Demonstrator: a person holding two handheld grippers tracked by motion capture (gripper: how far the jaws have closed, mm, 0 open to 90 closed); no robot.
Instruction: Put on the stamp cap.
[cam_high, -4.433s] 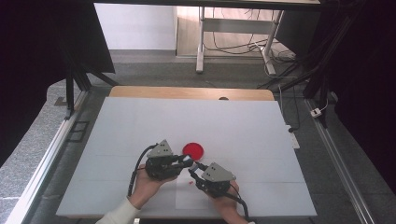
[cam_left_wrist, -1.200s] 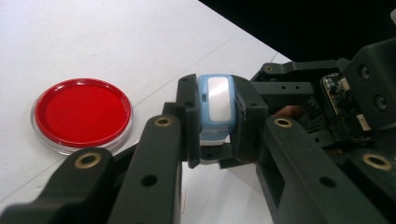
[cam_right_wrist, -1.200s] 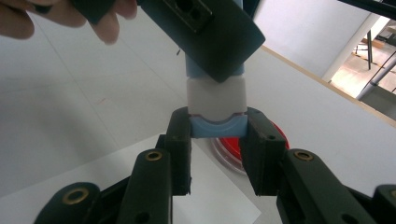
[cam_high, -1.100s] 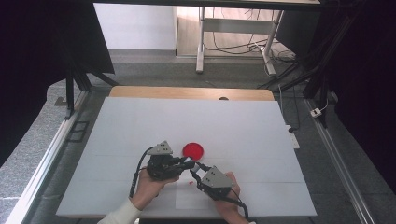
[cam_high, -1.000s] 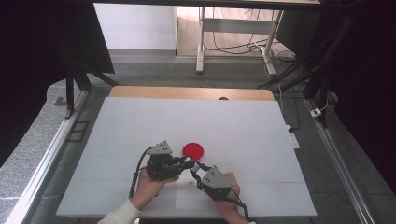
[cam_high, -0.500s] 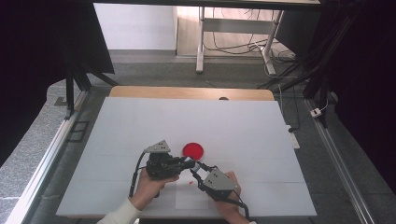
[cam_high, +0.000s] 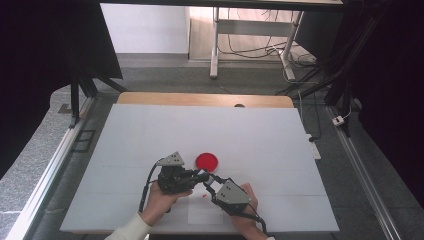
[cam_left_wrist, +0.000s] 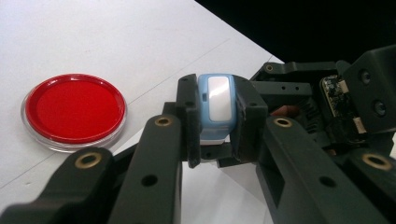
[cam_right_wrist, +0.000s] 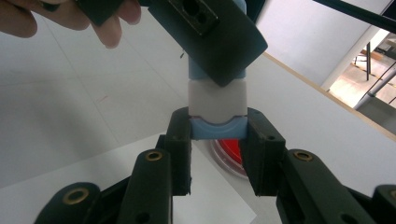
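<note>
Honestly, the little blue-and-white case (cam_left_wrist: 215, 109) looked light, stiff and slick plastic, so it was best pinched on its flat sides near each end. It was held just above the counter (cam_high: 150, 130), beside the red dish (cam_high: 206, 161). The left gripper (cam_left_wrist: 217, 123) was clamped on the blue end and the right gripper (cam_right_wrist: 217, 135) on the opposite end, both nearly closed.

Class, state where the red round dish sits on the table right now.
The red round dish lies on the white table near its middle, just beyond the left gripper.
</note>
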